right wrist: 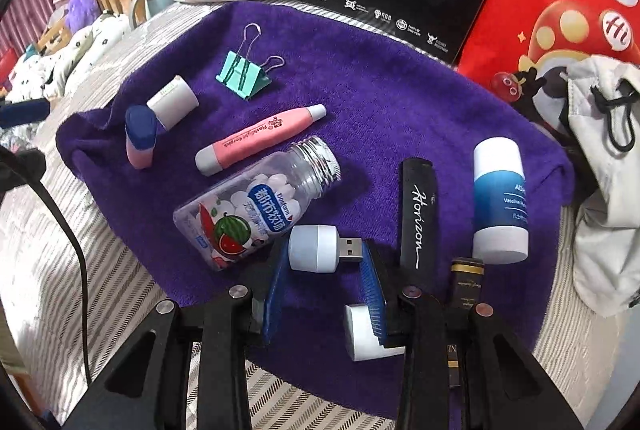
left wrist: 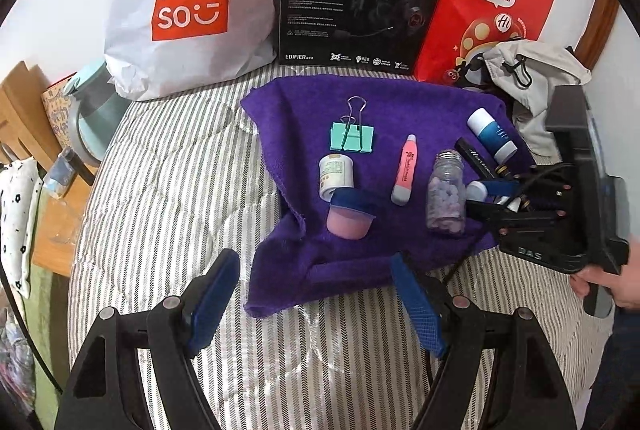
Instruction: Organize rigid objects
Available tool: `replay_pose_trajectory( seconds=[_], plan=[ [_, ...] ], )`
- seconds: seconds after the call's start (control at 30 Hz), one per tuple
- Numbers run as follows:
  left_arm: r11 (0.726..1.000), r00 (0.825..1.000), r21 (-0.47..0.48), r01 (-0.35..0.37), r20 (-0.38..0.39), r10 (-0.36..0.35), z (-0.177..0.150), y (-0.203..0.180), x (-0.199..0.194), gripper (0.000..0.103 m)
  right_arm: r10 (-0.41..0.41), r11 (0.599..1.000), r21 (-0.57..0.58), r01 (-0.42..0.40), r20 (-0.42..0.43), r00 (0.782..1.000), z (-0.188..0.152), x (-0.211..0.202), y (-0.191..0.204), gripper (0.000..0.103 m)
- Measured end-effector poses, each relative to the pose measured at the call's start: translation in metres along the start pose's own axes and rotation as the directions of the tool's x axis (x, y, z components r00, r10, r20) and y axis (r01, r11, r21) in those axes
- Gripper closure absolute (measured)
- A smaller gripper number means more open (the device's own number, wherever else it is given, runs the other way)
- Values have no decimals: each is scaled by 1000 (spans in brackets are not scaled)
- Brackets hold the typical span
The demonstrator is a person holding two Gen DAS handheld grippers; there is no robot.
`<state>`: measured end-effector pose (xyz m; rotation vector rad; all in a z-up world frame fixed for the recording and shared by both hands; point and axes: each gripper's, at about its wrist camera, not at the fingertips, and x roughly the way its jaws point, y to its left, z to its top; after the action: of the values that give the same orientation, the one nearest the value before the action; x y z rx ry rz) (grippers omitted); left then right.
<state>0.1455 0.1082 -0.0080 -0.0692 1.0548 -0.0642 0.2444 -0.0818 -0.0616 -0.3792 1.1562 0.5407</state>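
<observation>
With the right gripper [right wrist: 320, 294] spread open around the small white USB plug-in lamp [right wrist: 320, 248] lying on the purple towel [right wrist: 380, 102], the neighbouring clear plastic candy bottle [right wrist: 256, 202] could be knocked if the closing is skewed.

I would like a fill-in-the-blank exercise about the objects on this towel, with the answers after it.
1. All the small items lie on a ____ towel.
2. The binder clip is mint ____ in colour.
3. The clear candy bottle lies on its side with no ____ on its threaded neck.
4. Between the fingers of the right hand-held gripper sits a white ____ night light.

Answers: purple; green; cap; USB
</observation>
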Motion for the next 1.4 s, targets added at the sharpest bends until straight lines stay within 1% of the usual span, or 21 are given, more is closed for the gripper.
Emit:
replay_pose_trajectory(
  seconds=[0.1,0.13,0.17,0.27,0.3,0.4,0.47,0.5,0.53,0.57,0.6,0.67,0.73,0.8,0.9,1.0,1.2,1.4],
  plan=[
    [1000,1000,7,4,8,-4,0,-2,-4,26,12,1000,5,-12,-2,1000,-1,1,-3,65],
    [1000,1000,7,4,10,-4,0,-3,-5,26,9,1000,6,-9,-6,1000,-2,0,-3,62],
    [1000,1000,6,5,11,-6,0,-3,-6,26,3,1000,9,-3,-12,1000,-3,0,-3,57],
    [1000,1000,9,9,10,-9,-1,-6,-8,25,-17,999,40,18,-23,1000,-6,-6,-8,50],
    [1000,1000,10,6,9,-6,-2,-7,-9,23,-21,999,48,22,-24,999,-8,-9,-9,50],
    [1000,1000,16,0,9,-1,-5,-11,-11,21,-39,996,75,39,-5,999,-18,-25,-12,45],
    [1000,1000,16,-2,10,2,-7,-13,-14,20,-54,994,93,52,16,998,-24,-38,-13,36],
    [1000,1000,15,-5,11,5,-9,-15,-16,19,-66,992,112,62,35,997,-30,-49,-13,34],
    [1000,1000,15,-7,11,7,-10,-16,-17,18,-72,989,130,65,50,996,-35,-58,-14,29],
    [1000,1000,14,-9,13,9,-11,-17,-19,17,-75,987,150,65,63,995,-40,-66,-14,22],
    [1000,1000,13,-9,17,9,-13,-20,-22,15,-78,981,181,62,82,994,-46,-78,-14,18],
    [1000,1000,18,-12,22,11,-16,-25,-27,11,-83,971,230,56,110,991,-59,-96,-15,7],
    [1000,1000,22,-16,27,16,-19,-30,-33,10,-87,958,282,47,130,988,-73,-114,-14,2],
    [1000,999,20,-12,34,12,-24,-35,-39,7,-101,946,321,51,142,985,-86,-129,-11,0],
    [1000,999,4,-6,44,6,-33,-43,-50,4,-131,929,362,74,136,982,-103,-148,-4,0],
    [1000,999,10,-12,41,12,-44,-54,-57,4,-149,919,385,86,137,979,-122,-162,7,0],
    [999,998,-4,-40,43,40,-66,-65,-70,4,-179,896,431,111,119,977,-154,-177,21,0],
    [997,996,13,-75,50,74,-83,-77,-86,4,-201,884,451,126,123,972,-172,-192,23,0]
  ],
)
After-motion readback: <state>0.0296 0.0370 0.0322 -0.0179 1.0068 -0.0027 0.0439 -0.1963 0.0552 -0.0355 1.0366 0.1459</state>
